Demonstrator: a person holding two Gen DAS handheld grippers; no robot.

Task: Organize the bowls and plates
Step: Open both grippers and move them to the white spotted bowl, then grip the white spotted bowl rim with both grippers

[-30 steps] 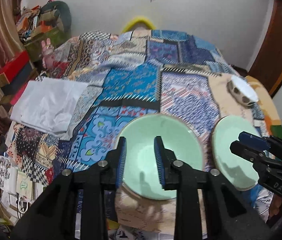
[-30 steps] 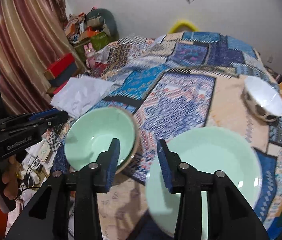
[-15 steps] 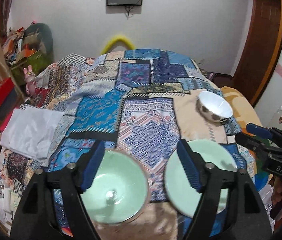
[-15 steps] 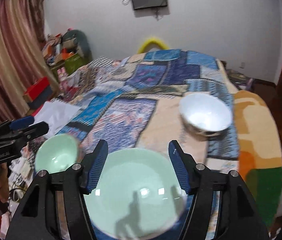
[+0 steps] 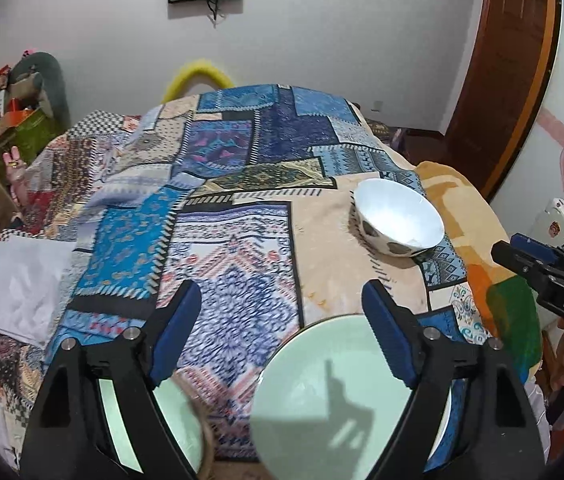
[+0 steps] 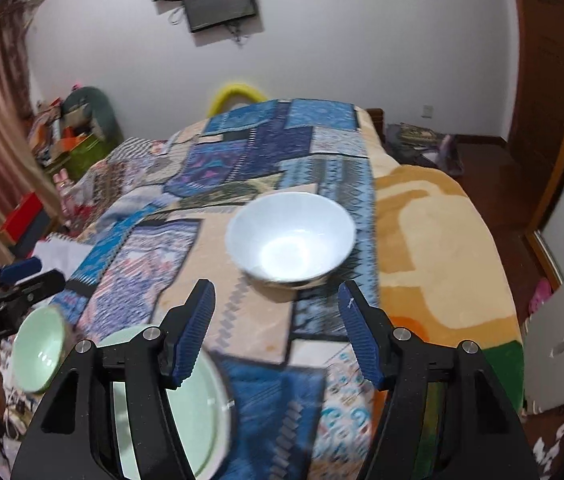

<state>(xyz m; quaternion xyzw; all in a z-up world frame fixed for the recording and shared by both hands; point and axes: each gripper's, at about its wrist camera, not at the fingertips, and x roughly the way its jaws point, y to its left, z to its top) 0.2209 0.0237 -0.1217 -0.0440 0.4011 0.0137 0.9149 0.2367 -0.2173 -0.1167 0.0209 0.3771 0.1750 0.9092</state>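
The left claw [image 5: 282, 332] is opening with nothing between its fingers, the right claw [image 6: 278, 332] stands spread and empty, the white bowl [image 6: 290, 237] sits on the bed [image 6: 433, 248] at frame centre, and the green plate [image 5: 333, 396] lies at the bottom.

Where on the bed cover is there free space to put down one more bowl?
The patterned cover is bare left of the white bowl, up to the white cloth at the left edge, and farther back. The near edge is crowded: the green plate and green bowl lie there.
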